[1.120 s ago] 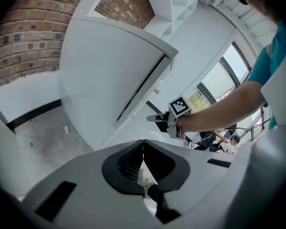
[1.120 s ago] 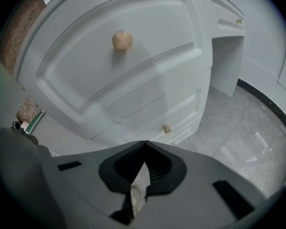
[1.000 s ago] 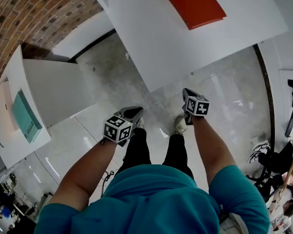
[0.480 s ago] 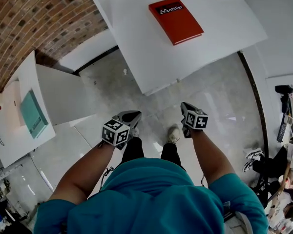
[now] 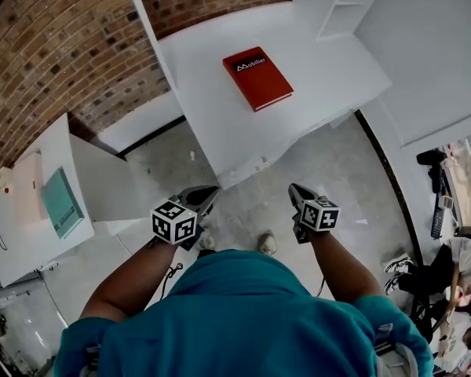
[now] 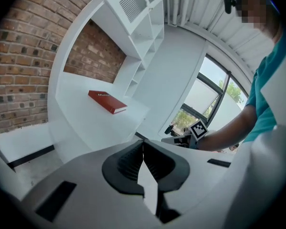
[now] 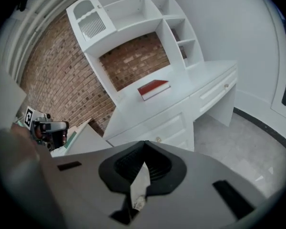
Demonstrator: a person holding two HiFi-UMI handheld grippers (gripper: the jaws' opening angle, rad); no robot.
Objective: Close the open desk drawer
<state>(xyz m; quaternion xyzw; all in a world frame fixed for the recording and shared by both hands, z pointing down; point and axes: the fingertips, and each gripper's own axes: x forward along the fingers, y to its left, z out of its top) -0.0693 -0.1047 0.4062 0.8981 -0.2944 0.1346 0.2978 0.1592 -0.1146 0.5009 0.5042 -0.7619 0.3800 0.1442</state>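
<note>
The white desk point(image 5: 220, 116) stands ahead of me against a brick wall, with a red book point(image 5: 257, 77) lying on its top. In the right gripper view, the desk's front drawers point(image 7: 157, 128) with small knobs look flush. At the left stands a white box-like unit point(image 5: 102, 183) with a teal book point(image 5: 61, 203) on its top; I cannot tell whether it is a pulled-out drawer. My left gripper point(image 5: 208, 193) and right gripper point(image 5: 295, 191) hang over the floor short of the desk edge. Both are shut and hold nothing, touching no furniture.
Grey tiled floor point(image 5: 298, 163) lies between me and the desk. White shelves point(image 7: 133, 13) rise over the desk. A white wall point(image 5: 439, 53) runs along the right, with shoes and dark gear point(image 5: 424, 265) on the floor at the far right.
The view has swung so that the desk and red book sit lower and nearer the middle. Both grippers stay shut in front of my body, a little lower in frame.
</note>
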